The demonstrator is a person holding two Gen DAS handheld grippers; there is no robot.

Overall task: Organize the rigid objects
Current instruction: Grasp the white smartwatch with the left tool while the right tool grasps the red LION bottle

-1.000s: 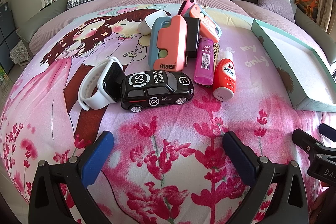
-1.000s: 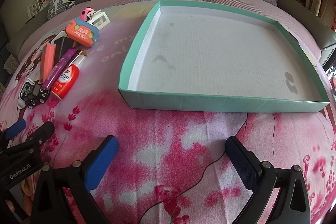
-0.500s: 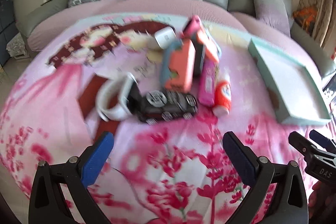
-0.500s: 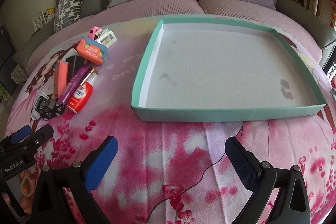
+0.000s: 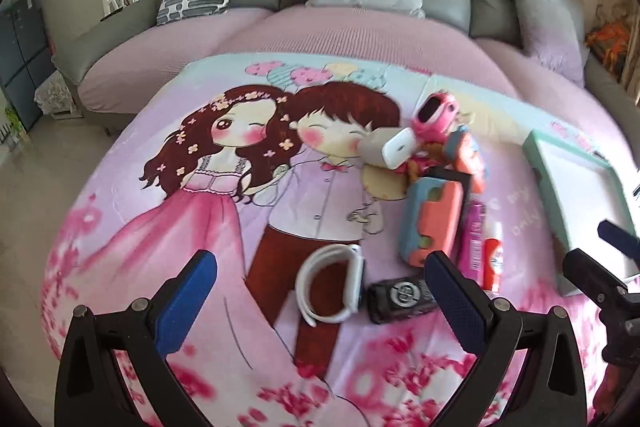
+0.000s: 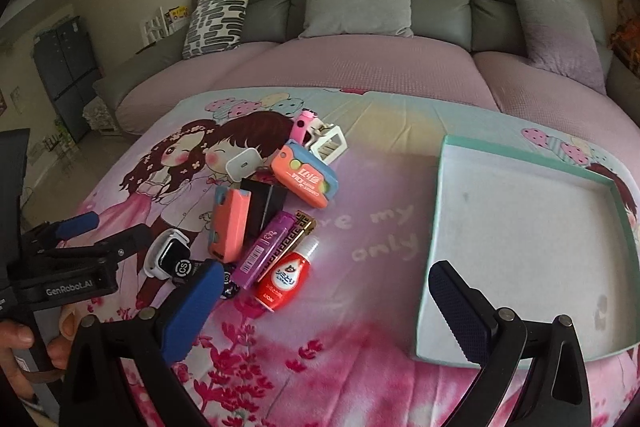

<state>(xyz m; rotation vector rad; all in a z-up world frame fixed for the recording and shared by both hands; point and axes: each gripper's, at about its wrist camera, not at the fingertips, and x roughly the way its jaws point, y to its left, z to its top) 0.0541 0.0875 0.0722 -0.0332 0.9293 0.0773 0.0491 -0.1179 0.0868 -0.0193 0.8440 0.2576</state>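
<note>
Since a second ago we have pulled both cameras back and up, so the pile of small things sits lower and farther right in our left view, and the sofa and its plush dog now show.

We see the pile on the printed bedspread (image 6: pixel 360 359): a black toy car (image 5: pixel 402 295) at about 5 o'clock of the left view, touching a white smartwatch (image 5: pixel 334 285) on its 9 o'clock side. Just beyond lie a coral-and-blue case (image 5: pixel 430 221), a purple lighter (image 6: pixel 266 249) and a red-and-white bottle (image 6: pixel 286 277), side by side. A second coral case (image 6: pixel 306 179), a white charger (image 6: pixel 244 163) and a pink watch (image 5: pixel 434 111) lie toward 12 o'clock of the pile.

Our left tongs (image 5: pixel 316 303) hang apart above the smartwatch, holding nothing. Our right tongs (image 6: pixel 324 311) are likewise spread wide and empty, between the pile and the teal tray (image 6: pixel 442 227), which lies empty at 3 o'clock, well apart from the pile.
</note>
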